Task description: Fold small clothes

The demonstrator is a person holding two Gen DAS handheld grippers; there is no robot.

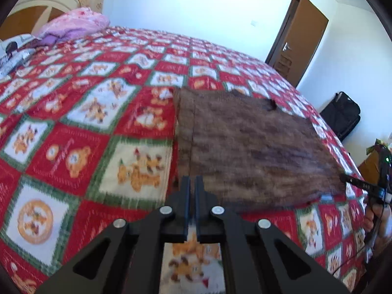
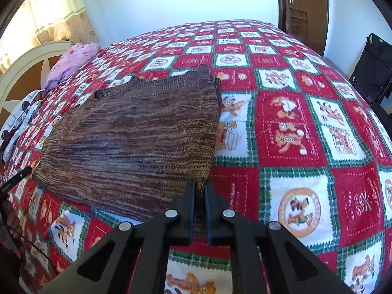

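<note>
A brown striped knit garment [image 1: 247,147] lies spread flat on the bed; it also shows in the right wrist view [image 2: 132,134]. My left gripper [image 1: 192,183] is shut on the garment's near left corner. My right gripper [image 2: 200,188] is shut on the garment's near right corner, with knit fabric bunched between its fingers. The right gripper's tip shows at the right edge of the left wrist view [image 1: 352,181], and the left gripper's tip shows at the left edge of the right wrist view [image 2: 17,176].
The bed carries a red, white and green bear-patterned blanket [image 2: 294,122]. A pink and purple pile [image 1: 73,24] and a white patterned cloth [image 1: 12,54] lie by the headboard [image 2: 29,63]. A brown door [image 1: 299,36] and a black bag [image 1: 343,115] stand beyond the bed.
</note>
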